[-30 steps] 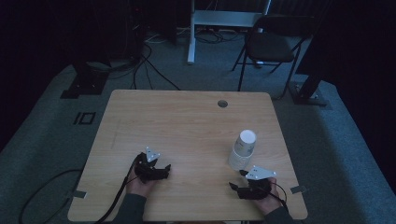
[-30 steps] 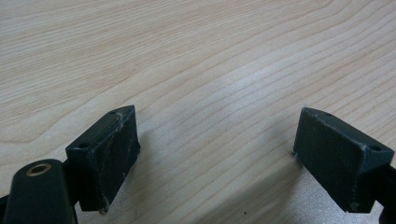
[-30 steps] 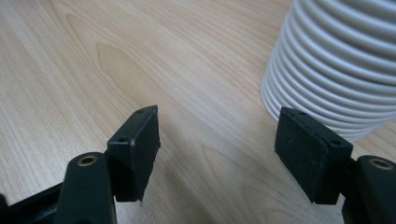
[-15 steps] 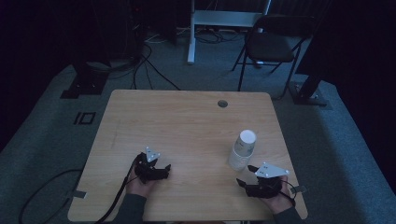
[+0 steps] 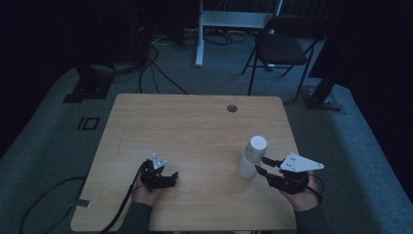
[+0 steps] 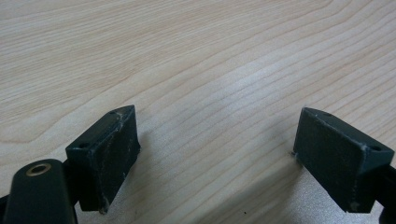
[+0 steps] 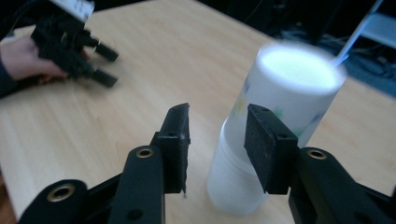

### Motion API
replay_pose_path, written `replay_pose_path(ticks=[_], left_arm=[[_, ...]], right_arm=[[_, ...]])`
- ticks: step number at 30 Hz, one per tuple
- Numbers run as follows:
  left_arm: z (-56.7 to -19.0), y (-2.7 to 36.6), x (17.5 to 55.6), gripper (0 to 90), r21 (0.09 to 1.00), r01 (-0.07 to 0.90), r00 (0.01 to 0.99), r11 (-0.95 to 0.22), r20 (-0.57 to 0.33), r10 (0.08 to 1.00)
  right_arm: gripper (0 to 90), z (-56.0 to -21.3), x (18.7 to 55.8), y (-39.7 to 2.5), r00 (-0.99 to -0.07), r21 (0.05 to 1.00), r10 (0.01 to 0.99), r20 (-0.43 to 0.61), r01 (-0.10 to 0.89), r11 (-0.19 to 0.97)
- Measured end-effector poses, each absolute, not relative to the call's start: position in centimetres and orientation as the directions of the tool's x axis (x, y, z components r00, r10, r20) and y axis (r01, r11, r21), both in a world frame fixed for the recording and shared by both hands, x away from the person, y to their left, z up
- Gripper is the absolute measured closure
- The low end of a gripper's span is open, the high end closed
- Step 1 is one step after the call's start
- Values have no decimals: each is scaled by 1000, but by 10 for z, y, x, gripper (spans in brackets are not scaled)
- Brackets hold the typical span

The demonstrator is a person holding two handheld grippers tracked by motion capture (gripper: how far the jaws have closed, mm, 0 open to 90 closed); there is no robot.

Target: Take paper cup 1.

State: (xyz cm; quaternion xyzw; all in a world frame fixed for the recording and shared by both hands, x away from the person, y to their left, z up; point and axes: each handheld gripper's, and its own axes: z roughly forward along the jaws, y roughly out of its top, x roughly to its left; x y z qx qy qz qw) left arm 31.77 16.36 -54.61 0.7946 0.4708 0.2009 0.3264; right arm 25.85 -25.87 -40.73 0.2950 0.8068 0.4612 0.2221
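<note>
A stack of white paper cups (image 5: pixel 252 156) stands upside down on the right side of the wooden table (image 5: pixel 195 122). My right gripper (image 5: pixel 261 165) is just to its near right, tips beside the lower cup. In the right gripper view the cup stack (image 7: pixel 285 93) rises right behind the jaws; my right gripper (image 7: pixel 219 140) is open by a narrow gap, with the stack's left edge showing through it. My left gripper (image 5: pixel 171 178) rests low on the table near the front left, open. In its own view my left gripper (image 6: pixel 215 158) has its jaws wide apart over bare wood.
A round cable hole (image 5: pixel 232 108) sits near the table's far edge. A black chair (image 5: pixel 285 46) and a white desk frame (image 5: pixel 234 19) stand on the floor beyond. Cables (image 5: pixel 146 68) run across the carpet at the left. A person's hand (image 7: pixel 23 60) holds the left gripper.
My right gripper has moved to the right and a little away from the front edge, ending beside the cup stack. The left gripper has stayed put.
</note>
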Motion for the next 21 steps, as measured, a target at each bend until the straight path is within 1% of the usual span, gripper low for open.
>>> replay_pose_path(ticks=[3, 5, 6, 8, 11, 12, 15, 19, 21], left_arm=[[-546, 164, 318, 144, 708, 617, 476, -344, 12, 879], [-546, 164, 318, 144, 708, 617, 476, -344, 12, 879], [-546, 164, 318, 144, 706, 618, 476, -345, 13, 879], [-546, 164, 318, 144, 707, 618, 476, -344, 12, 879], [-546, 164, 318, 144, 707, 618, 476, -344, 12, 879], [-546, 164, 318, 144, 707, 618, 476, -344, 12, 879], [-546, 164, 318, 144, 705, 619, 477, -345, 11, 879], [-546, 164, 318, 144, 707, 618, 476, -344, 12, 879], [-546, 164, 318, 144, 706, 619, 476, -344, 11, 879]], right_arm=[[647, -395, 263, -255, -720, 883, 686, -106, 249, 398], [648, -389, 268, -252, -717, 885, 687, -118, 239, 401], [634, -386, 271, -251, -710, 885, 692, -127, 234, 403], [579, -383, 278, -249, -691, 892, 711, -132, 229, 389], [429, -380, 288, -248, -657, 894, 743, -126, 249, 372], [429, -380, 288, -248, -657, 894, 743, -126, 249, 372], [321, -382, 302, -246, -644, 886, 758, -103, 288, 364], [254, -390, 312, -245, -630, 877, 772, -84, 320, 357], [241, -394, 315, -245, -631, 875, 773, -67, 335, 350]])
